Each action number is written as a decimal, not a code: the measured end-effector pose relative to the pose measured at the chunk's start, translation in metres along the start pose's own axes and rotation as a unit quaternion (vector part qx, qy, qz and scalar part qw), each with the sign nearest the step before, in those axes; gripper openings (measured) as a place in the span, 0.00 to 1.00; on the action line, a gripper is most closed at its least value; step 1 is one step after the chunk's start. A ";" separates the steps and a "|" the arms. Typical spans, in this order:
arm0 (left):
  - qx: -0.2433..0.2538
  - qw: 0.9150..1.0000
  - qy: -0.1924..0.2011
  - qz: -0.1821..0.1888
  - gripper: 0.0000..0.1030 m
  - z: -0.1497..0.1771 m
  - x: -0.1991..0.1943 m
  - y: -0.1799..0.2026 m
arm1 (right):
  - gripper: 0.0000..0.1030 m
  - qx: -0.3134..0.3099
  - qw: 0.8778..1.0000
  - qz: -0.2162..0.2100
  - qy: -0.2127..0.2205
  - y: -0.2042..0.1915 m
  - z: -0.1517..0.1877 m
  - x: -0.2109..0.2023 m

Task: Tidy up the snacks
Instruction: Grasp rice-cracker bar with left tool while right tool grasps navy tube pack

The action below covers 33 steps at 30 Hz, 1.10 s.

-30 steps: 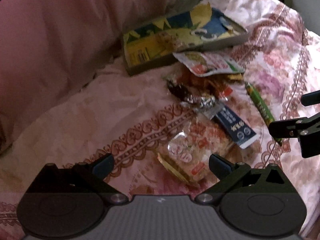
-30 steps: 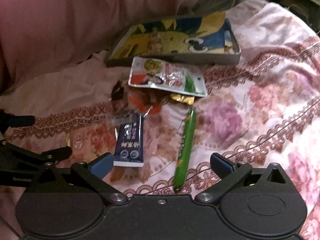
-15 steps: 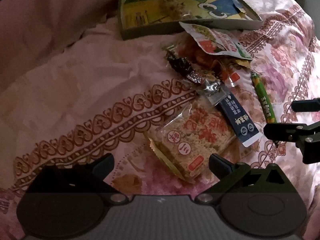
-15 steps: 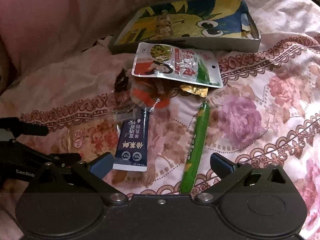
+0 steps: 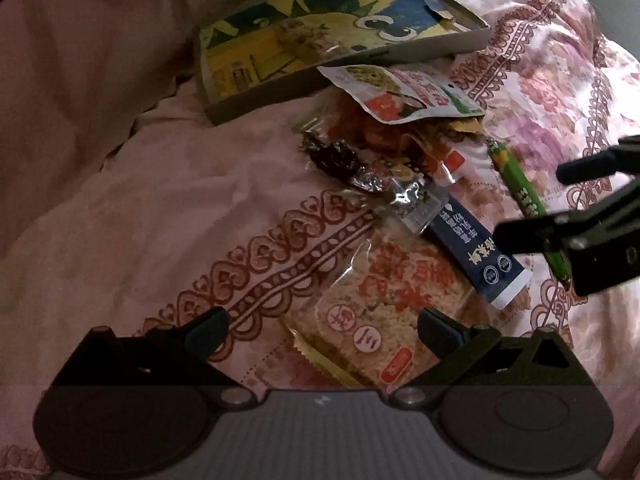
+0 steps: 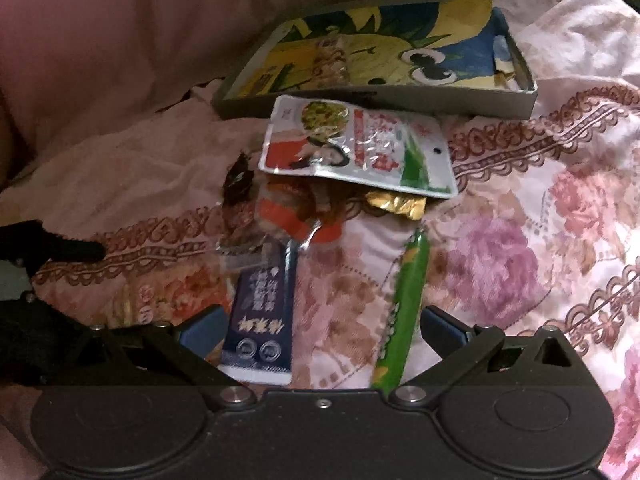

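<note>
dim, warm-tinted light — fisheye bends the edges, corners go black, slight blur throughout.

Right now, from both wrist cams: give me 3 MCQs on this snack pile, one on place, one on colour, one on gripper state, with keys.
1. Where does the white pouch lie?
A. inside the box
B. on the bedspread, just in front of the box
C. under the rice cracker pack

2. What colour is the long stick snack?
A. green
B. red
C. silver

3. How does the right gripper stand?
A. shut on the stick
B. shut on the sachet
C. open, holding nothing

Key:
1 B: the pouch lies against the near wall of the printed box, outside it.
2 A: its wrapper is green in both views.
3 C: its fingers are spread wide, with the dark blue sachet and the stick lying loose on the bedspread between them.
</note>
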State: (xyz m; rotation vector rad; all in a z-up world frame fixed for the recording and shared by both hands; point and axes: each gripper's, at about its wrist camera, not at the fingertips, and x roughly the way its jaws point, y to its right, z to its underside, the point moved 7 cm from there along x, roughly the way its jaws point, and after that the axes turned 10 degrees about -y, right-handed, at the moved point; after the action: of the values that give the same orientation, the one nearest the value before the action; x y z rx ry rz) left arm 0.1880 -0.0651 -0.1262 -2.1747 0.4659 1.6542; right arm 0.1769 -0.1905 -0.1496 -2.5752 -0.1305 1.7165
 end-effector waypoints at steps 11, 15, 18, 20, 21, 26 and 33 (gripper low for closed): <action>0.037 0.999 0.019 -0.020 0.99 -0.003 0.005 0.012 | 1.00 -0.010 1.000 0.026 -0.003 -0.001 -0.009 0.014; 0.049 0.998 0.025 -0.026 0.99 -0.003 0.004 0.017 | 0.99 -0.003 1.000 0.011 -0.016 -0.001 -0.012 0.024; 0.049 0.998 0.024 -0.020 0.99 -0.004 0.005 0.018 | 0.99 -0.002 1.000 -0.017 -0.022 -0.004 -0.014 0.028; 0.048 0.998 0.024 -0.018 0.99 -0.004 0.005 0.017 | 0.95 -0.005 0.999 -0.028 -0.022 -0.008 -0.016 0.030; 0.048 0.998 0.025 -0.016 0.99 -0.003 0.004 0.017 | 0.93 -0.009 0.999 -0.032 -0.023 -0.010 -0.016 0.031; 0.072 0.997 0.039 -0.013 0.99 -0.002 0.000 0.025 | 0.81 -0.028 0.999 -0.038 -0.026 -0.019 -0.016 0.035; 0.122 0.992 0.034 -0.006 0.99 -0.001 0.005 0.043 | 0.66 -0.019 0.998 -0.048 -0.034 -0.018 -0.015 0.039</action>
State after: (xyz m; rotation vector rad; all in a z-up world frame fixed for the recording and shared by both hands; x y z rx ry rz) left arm 0.1694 -0.1038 -0.1351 -2.0524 0.6384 1.4373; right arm 0.2051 -0.1690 -0.1781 -2.4928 -0.2881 1.7845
